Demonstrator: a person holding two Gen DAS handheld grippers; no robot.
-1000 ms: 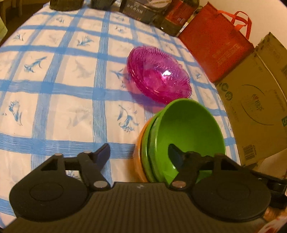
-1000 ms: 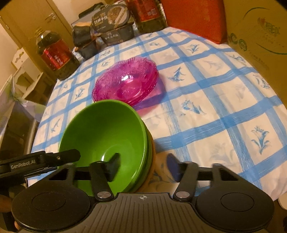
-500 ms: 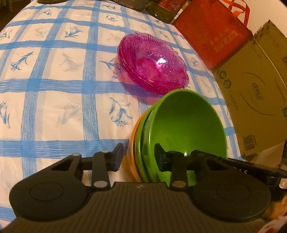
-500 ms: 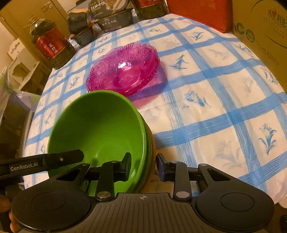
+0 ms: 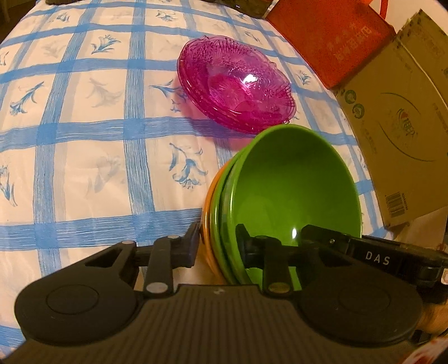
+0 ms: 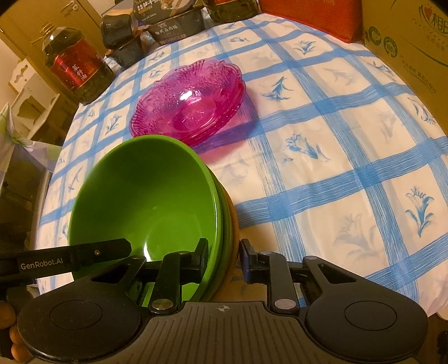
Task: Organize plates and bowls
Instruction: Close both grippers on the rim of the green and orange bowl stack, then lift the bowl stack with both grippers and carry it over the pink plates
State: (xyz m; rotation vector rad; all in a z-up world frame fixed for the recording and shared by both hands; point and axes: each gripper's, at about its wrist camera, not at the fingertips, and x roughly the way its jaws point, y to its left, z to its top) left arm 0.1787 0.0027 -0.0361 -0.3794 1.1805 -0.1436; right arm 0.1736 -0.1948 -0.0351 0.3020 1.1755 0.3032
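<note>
"DAS" stands in white on the black gripper finger (image 5: 375, 253) at lower right of the left wrist view. "GenRobot.AI" stands on the black finger (image 6: 42, 263) at lower left of the right wrist view. "100%" marks the cardboard box (image 6: 392, 46), upper right.

- A white tablecloth (image 5: 84, 156) with blue checks and blue flower prints covers the table.
- A red bag (image 5: 336, 42) stands at its far edge.
- A cardboard box (image 5: 400, 117) printed with logos and a barcode leans beside the bag.
- A large oil bottle (image 6: 75, 67) with a red label stands near dark food packages (image 6: 168, 22).
</note>
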